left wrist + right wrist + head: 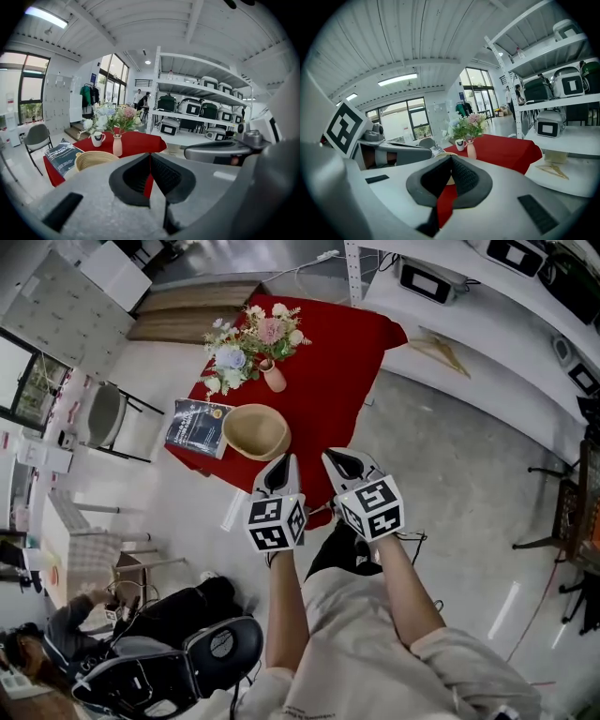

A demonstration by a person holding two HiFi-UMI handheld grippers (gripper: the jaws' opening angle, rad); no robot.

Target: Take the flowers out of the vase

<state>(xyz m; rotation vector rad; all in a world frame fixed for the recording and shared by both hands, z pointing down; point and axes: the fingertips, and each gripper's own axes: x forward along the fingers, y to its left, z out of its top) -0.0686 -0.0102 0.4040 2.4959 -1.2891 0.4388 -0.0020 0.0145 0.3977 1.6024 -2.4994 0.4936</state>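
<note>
Plainly, one red tabletop [337, 362] carried everything, with one tall white shelving rack [201, 112] beside it holding several cases. One grey chair [105, 416] stood near the tabletop's far corner.

Two grippers were held low by the person's body, well apart from the tabletop's things. The left gripper [281, 468] had its fingers closed tip to tip on nothing, and the right gripper [342, 463] was the same.

On the cloth lay one dark book [197, 426], just beside one woven bowl [255, 430]. Behind them, one bunch of flowers [248, 348] sat in one pink vase [274, 379], upright. One white mug [97, 138] stood just beside the vase; from overhead the blooms covered it. The single stems were too tangled to count, and the book's print too small to read.
</note>
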